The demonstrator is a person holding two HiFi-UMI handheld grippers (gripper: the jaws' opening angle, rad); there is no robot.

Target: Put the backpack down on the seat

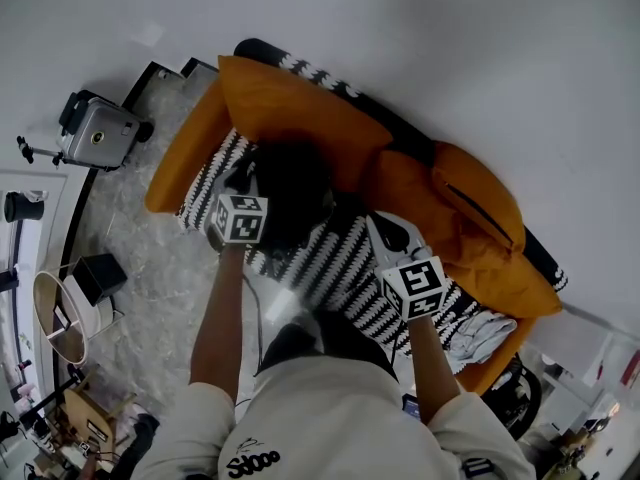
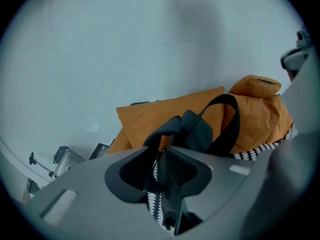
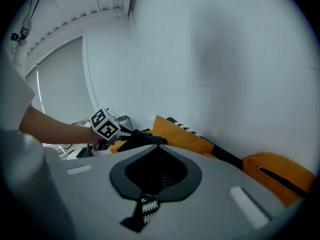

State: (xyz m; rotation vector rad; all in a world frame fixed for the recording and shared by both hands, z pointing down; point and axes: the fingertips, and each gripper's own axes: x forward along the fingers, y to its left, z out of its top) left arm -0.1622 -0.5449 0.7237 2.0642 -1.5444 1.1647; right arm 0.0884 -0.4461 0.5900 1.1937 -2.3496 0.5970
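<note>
A black backpack (image 1: 292,190) is over the left part of the sofa seat, in front of the big orange back cushion (image 1: 290,108). Whether it rests on the black-and-white throw (image 1: 340,258) I cannot tell. My left gripper (image 1: 232,190) is at its left side, shut on a black strap; in the left gripper view the jaws pinch dark fabric and the backpack's strap (image 2: 227,124) loops up beyond them. My right gripper (image 1: 392,230) hovers over the throw to the right of the bag, shut on nothing. In the right gripper view the backpack (image 3: 140,139) lies ahead.
The sofa stands against a white wall, with a second orange cushion (image 1: 480,203) at its right end and a grey cloth (image 1: 482,334) on the seat's front right. A silver case (image 1: 97,133) and a round table (image 1: 58,313) stand on the marble floor to the left.
</note>
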